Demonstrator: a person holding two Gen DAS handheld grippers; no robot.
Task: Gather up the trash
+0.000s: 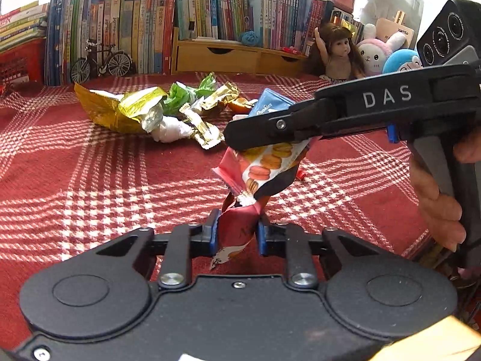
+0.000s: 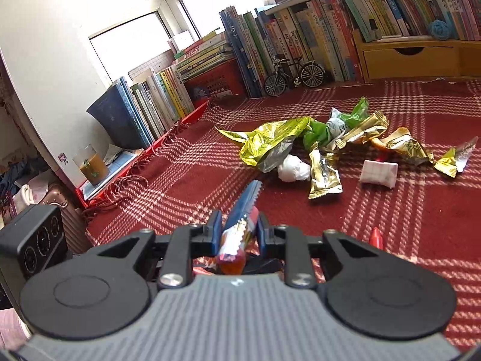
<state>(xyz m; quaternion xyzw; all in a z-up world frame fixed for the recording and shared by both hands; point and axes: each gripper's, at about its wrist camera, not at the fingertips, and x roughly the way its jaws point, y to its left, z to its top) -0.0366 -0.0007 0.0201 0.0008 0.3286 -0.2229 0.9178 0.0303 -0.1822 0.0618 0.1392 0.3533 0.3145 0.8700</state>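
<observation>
Both of my tools are closed on the same piece of trash. My left hand-held gripper (image 1: 236, 234) pinches the dark red lower end of the macaron wrapper (image 1: 264, 165); the blue pads (image 1: 214, 234) press it from both sides. My right hand-held gripper (image 2: 239, 234) clamps the other end, seen edge-on in its own view as a crumpled strip with a serrated blue tip. In the left view the right tool reaches in from the right edge, a hand (image 1: 436, 204) around its grip. The wrapper hangs between the two tools, lifted clear of the red plaid cloth (image 1: 75, 186) on the tabletop.

Rest of the trash sits toward the far edge: large gold foil bag (image 2: 270, 141), green wrapper (image 2: 318, 131), white paper wad (image 2: 293, 168), small gold sachet (image 2: 324, 177), white folded packet (image 2: 378, 173). Small red cap (image 2: 377, 236) lies just right of my right tool. Books (image 1: 135, 30), a model bicycle (image 1: 100, 60) and a doll (image 1: 338, 54) line the far edge.
</observation>
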